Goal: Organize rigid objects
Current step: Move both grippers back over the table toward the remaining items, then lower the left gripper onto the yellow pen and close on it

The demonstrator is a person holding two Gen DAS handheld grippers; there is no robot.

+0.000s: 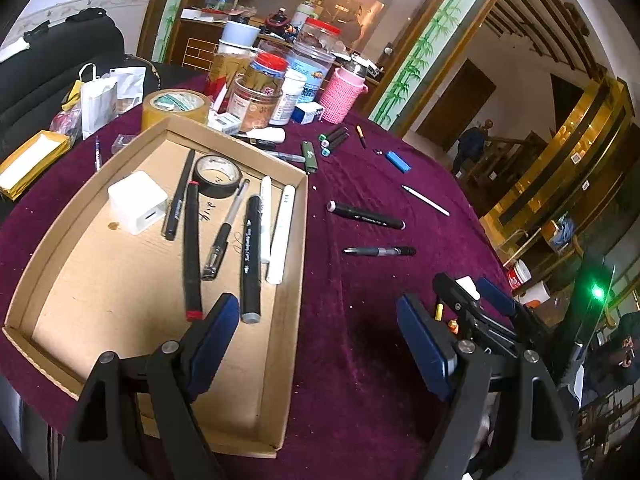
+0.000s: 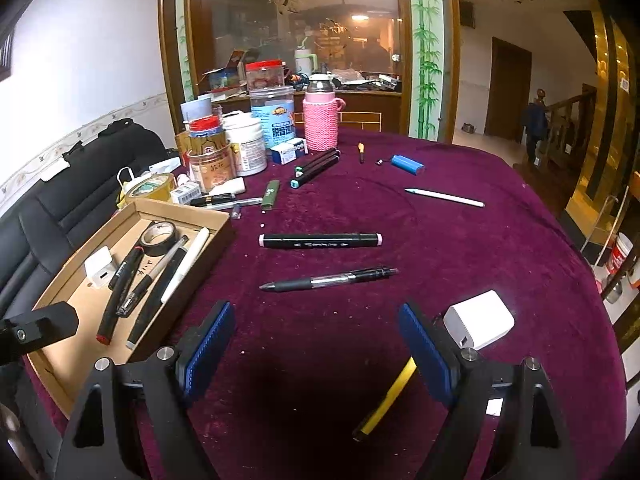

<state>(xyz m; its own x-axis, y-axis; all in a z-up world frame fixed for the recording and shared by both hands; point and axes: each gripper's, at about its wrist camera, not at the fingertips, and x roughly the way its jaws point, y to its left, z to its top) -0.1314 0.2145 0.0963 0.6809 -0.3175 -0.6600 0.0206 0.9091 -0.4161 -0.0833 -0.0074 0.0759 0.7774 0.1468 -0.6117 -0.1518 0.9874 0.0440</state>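
1. Velvet, deep maroon, covers the counter (image 2: 480,240), and its nap is the first hazard: the black gel pen with a clear barrel (image 2: 328,279) lies just ahead of the right tongs (image 2: 316,340), sunk slightly into the pile, so pads closing too high could skate over it and roll it away.
2. Both tongs are released and carry nothing. The left tongs (image 1: 316,340) hover with one pad over the near corner of the shallow brown cardboard tray (image 1: 298,240) and the other over bare cloth; a careless drop could catch the tray wall and shove it, scattering the pens already inside.
3. The black double-ended marker with pale pink caps (image 2: 320,240) rests beyond the gel pen, parallel to it. A reach for the marker that passes low would likely knock the pen first.
4. The white cube-shaped charger (image 2: 480,320) sits just outside the right tongs' right pad, and the yellow-and-black pencil (image 2: 388,400) lies partly under that same pad. A sideways swing could push either toward the counter edge.
5. Loose items farther ahead, a white stylus pen (image 2: 444,197), a blue cylindrical battery (image 2: 408,164) and a green lighter (image 2: 271,194), are still outside the tray; the round battery looks most apt to roll if nudged.
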